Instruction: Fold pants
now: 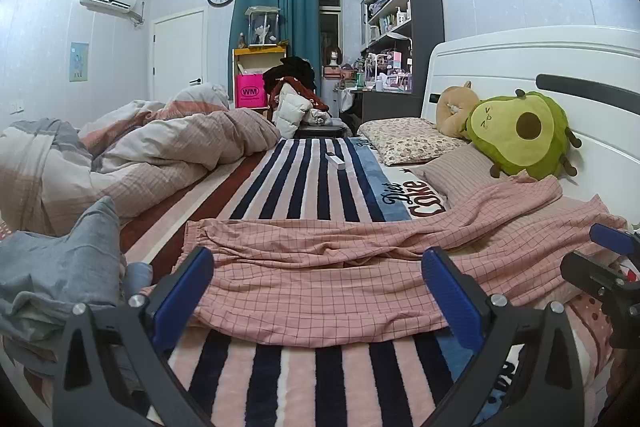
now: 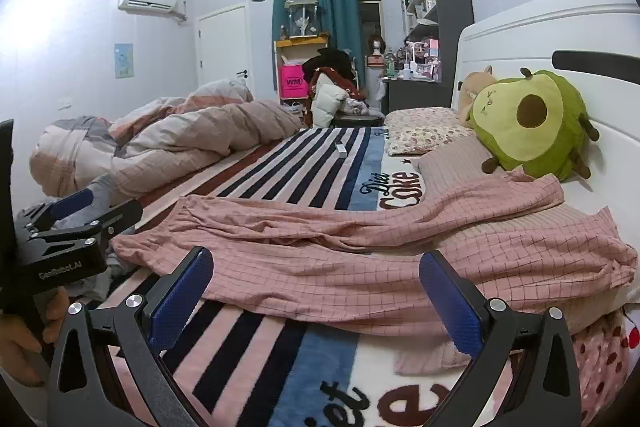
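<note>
Pink checked pants (image 1: 320, 279) lie spread sideways across the striped blanket (image 1: 304, 183) on the bed, waistband to the left, legs running right toward the pillows. They also show in the right wrist view (image 2: 340, 259). My left gripper (image 1: 318, 291) is open and empty, its blue pads just above the near edge of the pants. My right gripper (image 2: 316, 297) is open and empty over the near edge further right. Each gripper shows in the other's view: the right one at the right edge (image 1: 612, 259), the left one at the left edge (image 2: 80, 215).
A crumpled duvet (image 1: 132, 155) lies at the left. A grey garment (image 1: 60, 267) sits near the left gripper. An avocado plush (image 1: 520, 131), pillows (image 1: 404, 139) and the white headboard (image 1: 520, 59) are at the right. A small white box (image 1: 335, 159) rests on the blanket.
</note>
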`<state>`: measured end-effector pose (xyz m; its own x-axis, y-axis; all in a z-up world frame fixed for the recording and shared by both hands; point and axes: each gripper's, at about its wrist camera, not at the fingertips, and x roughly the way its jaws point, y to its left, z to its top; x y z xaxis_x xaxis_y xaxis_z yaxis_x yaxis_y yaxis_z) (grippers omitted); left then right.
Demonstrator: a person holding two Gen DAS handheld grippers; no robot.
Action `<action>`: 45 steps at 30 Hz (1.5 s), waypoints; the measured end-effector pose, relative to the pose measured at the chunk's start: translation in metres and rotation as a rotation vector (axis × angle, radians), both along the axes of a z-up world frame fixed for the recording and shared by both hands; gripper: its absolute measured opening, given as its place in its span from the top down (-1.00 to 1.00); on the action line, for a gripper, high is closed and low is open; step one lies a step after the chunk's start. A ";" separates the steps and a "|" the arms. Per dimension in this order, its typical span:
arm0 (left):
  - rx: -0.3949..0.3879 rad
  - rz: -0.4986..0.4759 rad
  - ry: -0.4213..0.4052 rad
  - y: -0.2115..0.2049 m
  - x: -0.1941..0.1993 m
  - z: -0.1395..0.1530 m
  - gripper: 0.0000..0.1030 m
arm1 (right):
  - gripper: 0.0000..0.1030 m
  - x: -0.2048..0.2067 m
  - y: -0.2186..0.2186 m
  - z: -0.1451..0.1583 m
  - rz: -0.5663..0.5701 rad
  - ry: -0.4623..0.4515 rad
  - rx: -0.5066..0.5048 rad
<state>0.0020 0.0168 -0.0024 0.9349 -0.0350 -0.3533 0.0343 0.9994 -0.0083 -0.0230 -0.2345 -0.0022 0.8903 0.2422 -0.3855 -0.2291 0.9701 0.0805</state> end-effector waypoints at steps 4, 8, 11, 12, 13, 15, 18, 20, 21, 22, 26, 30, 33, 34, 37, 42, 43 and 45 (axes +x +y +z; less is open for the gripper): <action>0.000 0.002 0.000 0.000 0.000 0.000 -0.99 | -0.99 0.001 -0.001 0.001 -0.008 0.007 0.000; 0.001 0.001 0.000 0.001 0.000 0.000 -0.99 | -0.99 0.000 -0.004 0.001 -0.016 0.010 0.002; 0.001 0.001 0.000 0.000 0.000 0.000 -0.99 | -0.99 0.001 -0.004 0.002 -0.023 0.012 -0.002; 0.002 0.001 0.001 0.001 0.000 0.000 -0.99 | -0.99 0.001 -0.003 0.002 -0.024 0.013 -0.004; 0.002 0.001 0.000 0.001 0.000 0.000 -0.99 | -0.99 0.001 -0.003 0.002 -0.026 0.014 -0.004; 0.001 0.001 -0.002 0.001 0.000 0.000 -0.99 | -0.99 0.001 -0.004 0.002 -0.024 0.014 -0.004; 0.002 0.001 0.000 0.000 0.000 0.000 -0.99 | -0.99 0.001 -0.004 0.002 -0.028 0.016 -0.007; 0.002 0.001 -0.001 0.000 0.000 -0.001 -0.99 | -0.99 0.002 -0.004 0.001 -0.029 0.018 -0.007; 0.002 0.001 -0.001 0.000 0.000 0.000 -0.99 | -0.99 0.002 -0.004 0.001 -0.030 0.018 -0.007; 0.002 0.002 -0.002 0.000 0.000 -0.001 -0.99 | -0.99 0.002 -0.004 0.001 -0.030 0.019 -0.007; 0.003 0.002 -0.001 -0.001 0.000 0.000 -0.99 | -0.99 0.002 -0.003 0.000 -0.031 0.020 -0.008; 0.005 0.002 -0.001 -0.001 0.000 0.000 -0.99 | -0.99 0.002 -0.004 -0.001 -0.032 0.022 -0.008; 0.004 0.002 -0.001 -0.001 0.000 0.000 -0.99 | -0.99 0.002 -0.004 -0.001 -0.032 0.022 -0.006; 0.004 0.003 -0.002 0.000 0.000 0.000 -0.99 | -0.99 0.002 -0.004 -0.001 -0.031 0.023 -0.005; 0.004 0.001 0.000 -0.001 0.000 -0.001 -0.99 | -0.99 0.002 -0.004 0.000 -0.033 0.022 -0.008; 0.003 0.000 -0.001 0.001 0.000 0.000 -0.99 | -0.99 0.003 -0.005 -0.001 -0.031 0.023 -0.005; 0.005 0.003 0.000 0.000 0.000 0.000 -0.99 | -0.99 0.003 -0.005 -0.001 -0.032 0.023 -0.005; 0.005 0.001 0.000 0.000 0.000 0.000 -0.99 | -0.99 0.003 -0.005 0.000 -0.031 0.023 -0.006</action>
<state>0.0017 0.0168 -0.0023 0.9350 -0.0322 -0.3533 0.0332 0.9994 -0.0034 -0.0204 -0.2392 -0.0027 0.8883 0.2122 -0.4073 -0.1967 0.9772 0.0800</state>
